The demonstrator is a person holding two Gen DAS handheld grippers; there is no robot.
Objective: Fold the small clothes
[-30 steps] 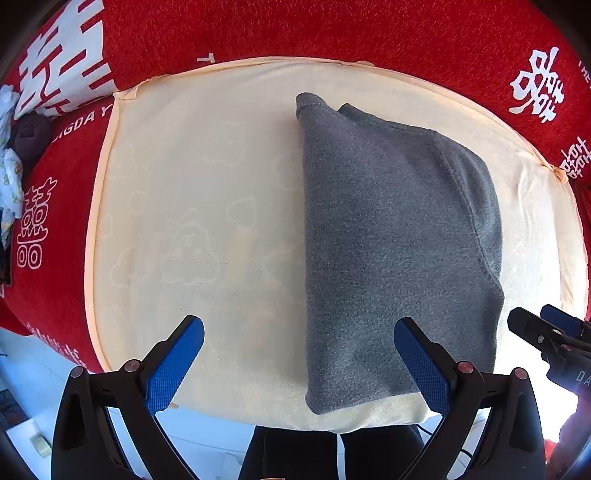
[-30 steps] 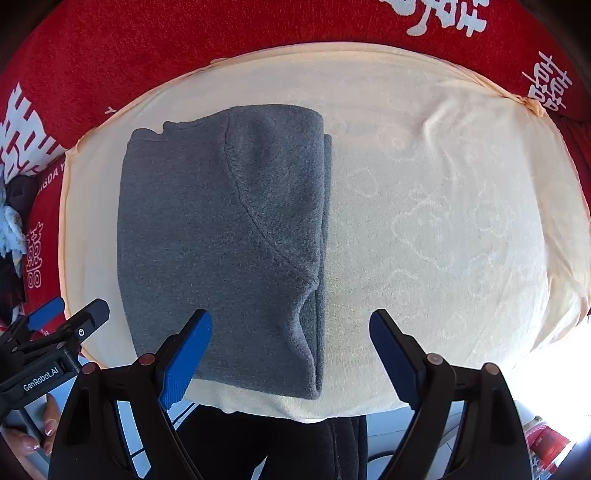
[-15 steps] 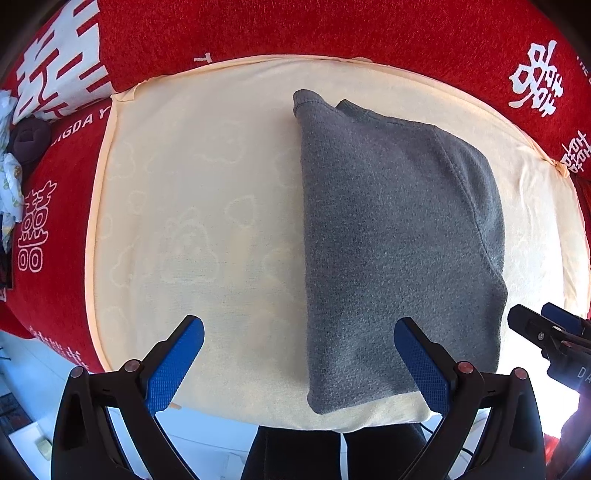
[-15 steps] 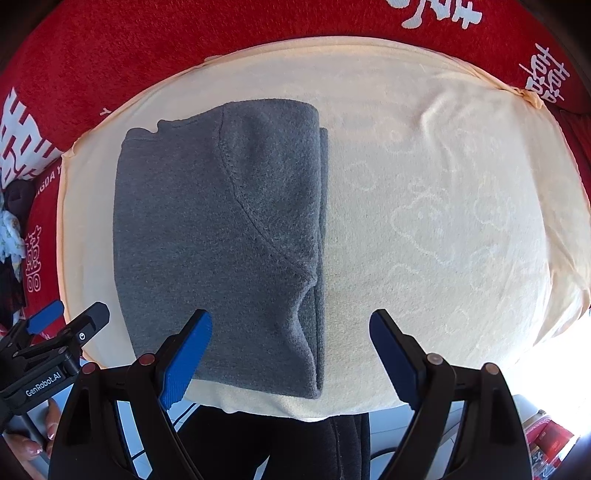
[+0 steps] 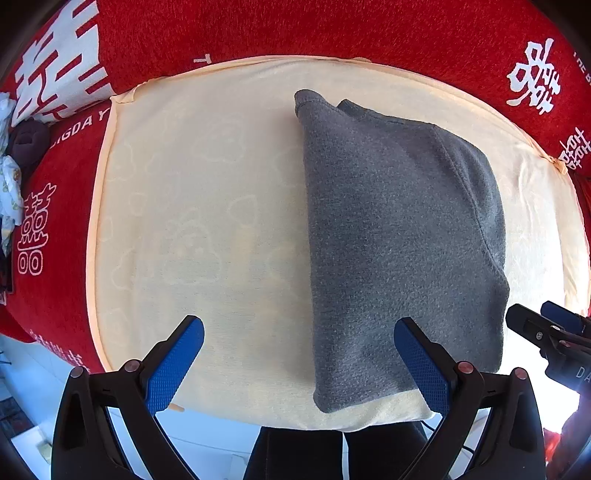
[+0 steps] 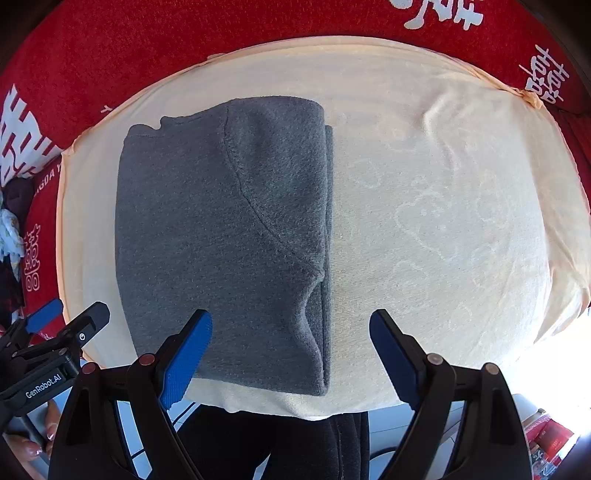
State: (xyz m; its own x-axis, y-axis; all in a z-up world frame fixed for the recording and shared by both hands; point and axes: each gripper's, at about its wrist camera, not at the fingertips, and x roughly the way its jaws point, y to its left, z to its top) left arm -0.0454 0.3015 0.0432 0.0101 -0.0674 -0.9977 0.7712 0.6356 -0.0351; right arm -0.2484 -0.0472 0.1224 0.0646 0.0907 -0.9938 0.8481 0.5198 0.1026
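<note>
A grey fleece garment (image 5: 399,236) (image 6: 221,236) lies folded into a narrow rectangle on a cream towel (image 5: 199,206) (image 6: 443,206). My left gripper (image 5: 299,347) hangs open above the towel's near edge, its right finger over the garment's near left corner. My right gripper (image 6: 291,347) is open too, hovering over the garment's near right corner, nothing between its blue pads. Neither gripper touches the cloth. The right gripper's tips (image 5: 546,325) show at the edge of the left wrist view, and the left gripper's tips (image 6: 62,325) in the right wrist view.
The towel covers a surface with a red blanket (image 5: 258,33) (image 6: 110,55) bearing white characters around it. Other clothes (image 5: 14,155) lie heaped at the far left. A person's dark trousers (image 6: 280,443) stand at the near edge, and a hand (image 6: 26,443) holds the left gripper.
</note>
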